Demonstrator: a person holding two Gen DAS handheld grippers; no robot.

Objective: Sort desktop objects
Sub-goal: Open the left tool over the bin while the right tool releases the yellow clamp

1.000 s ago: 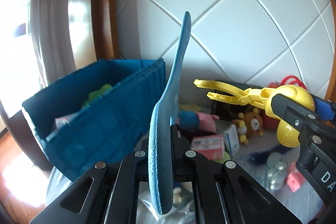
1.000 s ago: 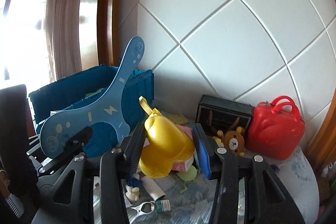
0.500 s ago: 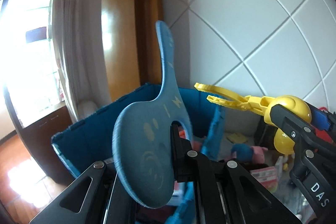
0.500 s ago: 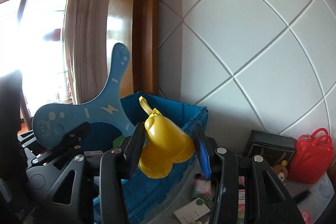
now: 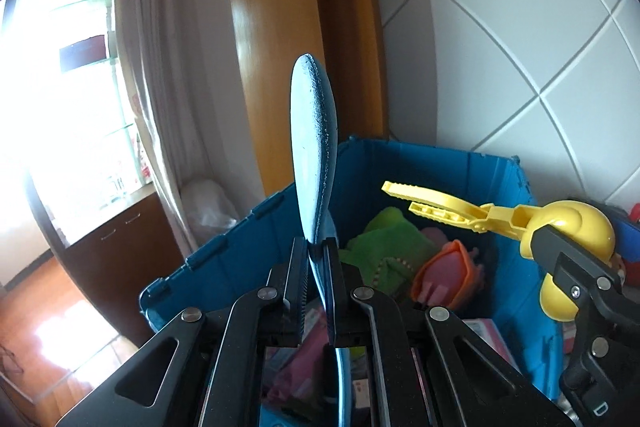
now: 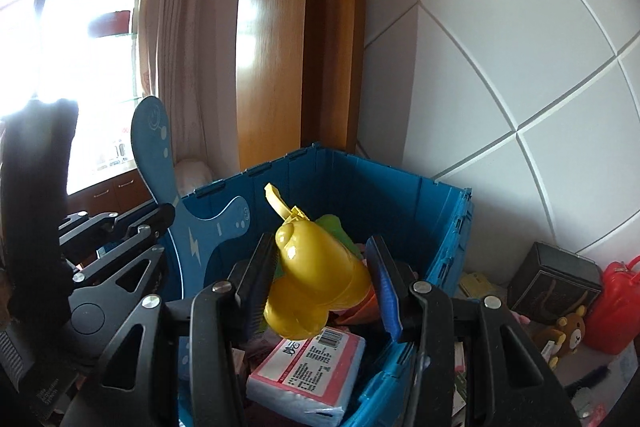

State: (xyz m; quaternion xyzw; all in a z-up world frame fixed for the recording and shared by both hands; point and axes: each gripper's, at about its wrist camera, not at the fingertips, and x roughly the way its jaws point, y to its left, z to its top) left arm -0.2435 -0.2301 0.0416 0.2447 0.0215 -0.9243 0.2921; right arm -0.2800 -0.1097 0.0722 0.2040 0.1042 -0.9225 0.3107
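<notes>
Gripping a flat blue boomerang (image 5: 316,163) edge-on, the left gripper (image 5: 317,269) is hovering over the open blue crate (image 5: 420,163), its jaws pressing narrowly on the thin foam while one blade is rising straight ahead of the fingers. Just to its right, the right gripper (image 6: 320,267) is clamping a yellow snowball maker (image 6: 316,275) by the rounded scoops, with the handles pointing forward over the crate's interior. Below and ahead of both tools, a green plush (image 5: 384,243), an orange toy (image 5: 448,279) and a pink tissue pack (image 6: 308,367) are already lying inside.

Both items seem ready for dropping, yet the two grippers are crowding close together. Releasing at once could be risky: the long blade might catch the crate's near wall or the yellow handles and tip outside. The curved plastic scoops may also be slipping against the pads, letting the toy twist before release.
</notes>
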